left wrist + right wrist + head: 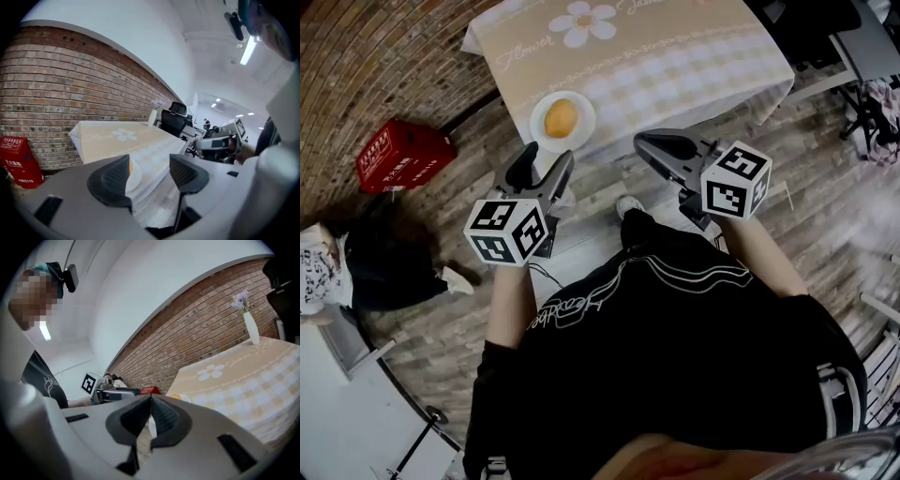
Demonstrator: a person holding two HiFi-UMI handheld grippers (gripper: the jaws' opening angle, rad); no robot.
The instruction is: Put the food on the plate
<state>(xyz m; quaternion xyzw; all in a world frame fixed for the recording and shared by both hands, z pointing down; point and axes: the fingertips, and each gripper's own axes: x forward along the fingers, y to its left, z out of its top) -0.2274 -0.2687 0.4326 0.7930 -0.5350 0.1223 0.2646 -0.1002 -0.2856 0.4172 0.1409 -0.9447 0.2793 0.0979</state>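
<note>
A round golden piece of food (561,118) lies on a white plate (582,131) near the front edge of a table with a beige flower-print cloth (675,56). My left gripper (548,156) hangs just in front of the plate, off the table, open and holding nothing. In the left gripper view its jaws (149,165) stand apart, with the plate (135,177) showing past the left pad. My right gripper (643,142) is to the right of the plate, level with the table edge, shut and empty. In the right gripper view its pads (151,397) meet, and the food (175,397) peeks out beyond them.
A red crate (401,155) stands on the wood floor by the brick wall at the left, with a black bag (389,267) nearer me. A white vase with purple flowers (250,326) stands at the table's far end. Office chairs (174,119) stand beyond the table.
</note>
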